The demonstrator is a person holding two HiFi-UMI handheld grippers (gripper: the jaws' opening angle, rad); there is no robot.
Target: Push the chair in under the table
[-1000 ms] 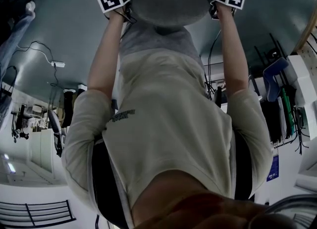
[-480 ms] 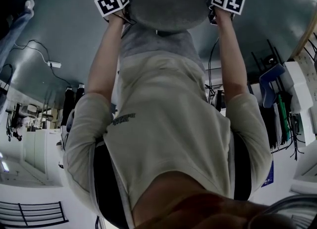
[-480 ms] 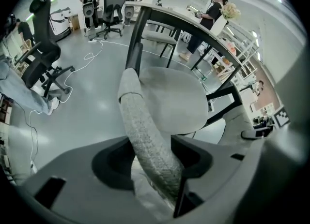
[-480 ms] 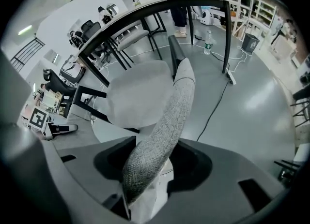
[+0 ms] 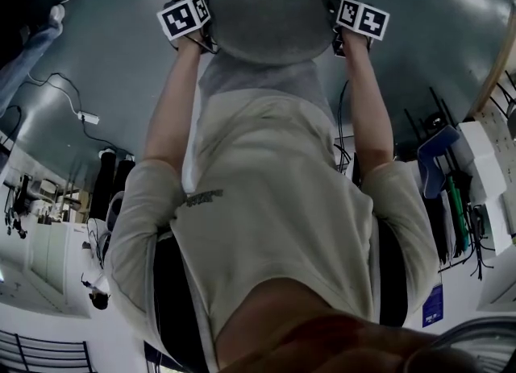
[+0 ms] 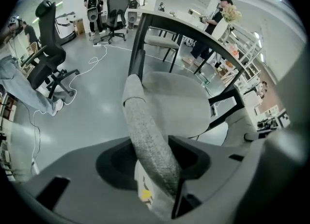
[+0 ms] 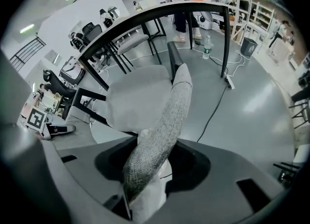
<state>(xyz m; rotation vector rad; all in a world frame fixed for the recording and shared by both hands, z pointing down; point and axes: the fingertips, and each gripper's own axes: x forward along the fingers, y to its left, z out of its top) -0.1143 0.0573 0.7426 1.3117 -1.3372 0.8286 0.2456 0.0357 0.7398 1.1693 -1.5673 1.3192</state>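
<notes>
The grey fabric chair stands with its seat (image 6: 174,102) facing the dark-edged table (image 6: 193,29). In the head view its curved backrest (image 5: 270,29) shows at the top, with my left gripper (image 5: 201,31) at its left end and my right gripper (image 5: 340,26) at its right end. In the left gripper view the backrest's top edge (image 6: 145,131) runs down between the jaws of the left gripper (image 6: 157,189), which are closing on it. The right gripper (image 7: 145,189) holds the backrest's edge (image 7: 164,126) the same way, jaws closing. The seat (image 7: 138,97) sits partly beneath the tabletop (image 7: 145,17).
A black office chair (image 6: 48,58) stands on the grey floor to the left, and another (image 6: 116,17) stands farther back. A second seat (image 6: 162,41) is tucked under the table. A cable (image 7: 218,102) and a bottle (image 7: 207,46) lie past the table leg. A person (image 6: 206,39) stands beyond the table.
The backrest and both marker cubes sit a little lower in the head view. Both hands have stayed at the backrest's two ends.
</notes>
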